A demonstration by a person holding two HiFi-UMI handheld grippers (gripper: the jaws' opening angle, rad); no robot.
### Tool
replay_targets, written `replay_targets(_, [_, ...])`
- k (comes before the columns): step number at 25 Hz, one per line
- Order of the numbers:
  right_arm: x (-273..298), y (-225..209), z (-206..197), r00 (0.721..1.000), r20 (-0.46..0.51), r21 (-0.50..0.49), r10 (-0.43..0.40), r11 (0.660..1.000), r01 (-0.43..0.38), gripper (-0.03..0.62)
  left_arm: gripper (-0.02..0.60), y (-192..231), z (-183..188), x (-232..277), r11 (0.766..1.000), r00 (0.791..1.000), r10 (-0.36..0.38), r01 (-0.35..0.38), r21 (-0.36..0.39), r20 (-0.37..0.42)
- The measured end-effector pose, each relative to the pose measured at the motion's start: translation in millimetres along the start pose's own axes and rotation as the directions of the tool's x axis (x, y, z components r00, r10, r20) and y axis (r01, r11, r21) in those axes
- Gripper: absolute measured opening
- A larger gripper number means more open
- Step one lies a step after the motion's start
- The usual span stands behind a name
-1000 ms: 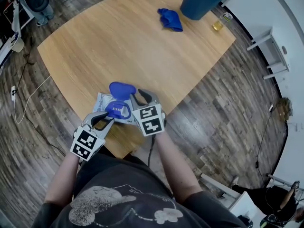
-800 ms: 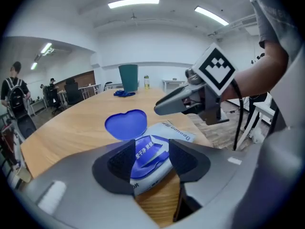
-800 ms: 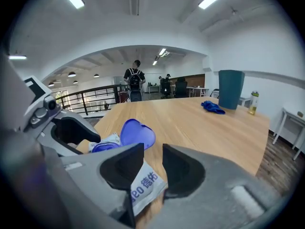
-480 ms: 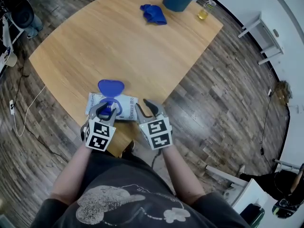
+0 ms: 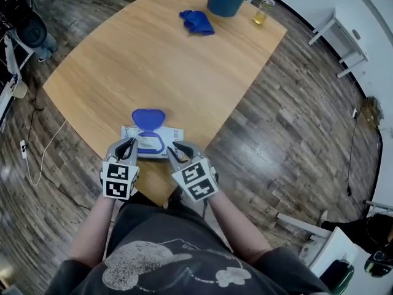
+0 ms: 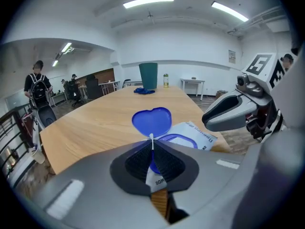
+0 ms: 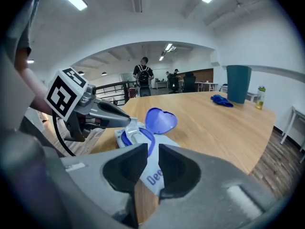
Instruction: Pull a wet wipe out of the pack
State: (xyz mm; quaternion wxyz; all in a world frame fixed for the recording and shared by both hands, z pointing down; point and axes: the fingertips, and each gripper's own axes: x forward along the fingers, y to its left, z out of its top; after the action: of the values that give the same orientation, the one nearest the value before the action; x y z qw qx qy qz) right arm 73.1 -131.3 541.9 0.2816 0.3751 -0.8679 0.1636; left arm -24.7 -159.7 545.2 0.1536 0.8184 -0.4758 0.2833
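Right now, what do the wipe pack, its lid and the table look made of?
Wipe pack: probably soft plastic film, white, printed, faintly glossy.
Lid: stiff blue plastic, smooth; it holds its flipped-open shape.
Table: light wood or wood-look laminate, matte, with grain lines; which one I cannot tell.

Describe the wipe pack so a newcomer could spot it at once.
On the wooden table, look to the near edge. The flat white pack lies there; its flipped-open blue heart-shaped lid sets it apart from the crumpled blue cloth.
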Motion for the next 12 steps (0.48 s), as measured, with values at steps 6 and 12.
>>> replay_targets(6, [39.5, 35.9, 11.1, 0.991, -0.102, -0.142, 0.081, 0.985, -0.095, 0.074, 0.031, 13.9, -16.8, 7.5, 0.999, 0.998, -0.046, 0.045, -0.027, -0.048])
replay_targets(12, [74.9, 43.7, 8.8, 0.975, -0.219, -0.224, 0.047, 0.970, -0.097, 0.092, 0.031, 16.4, -20.7, 13.7, 0.992, 0.991, -0.125, 0.124, -0.015, -0.039])
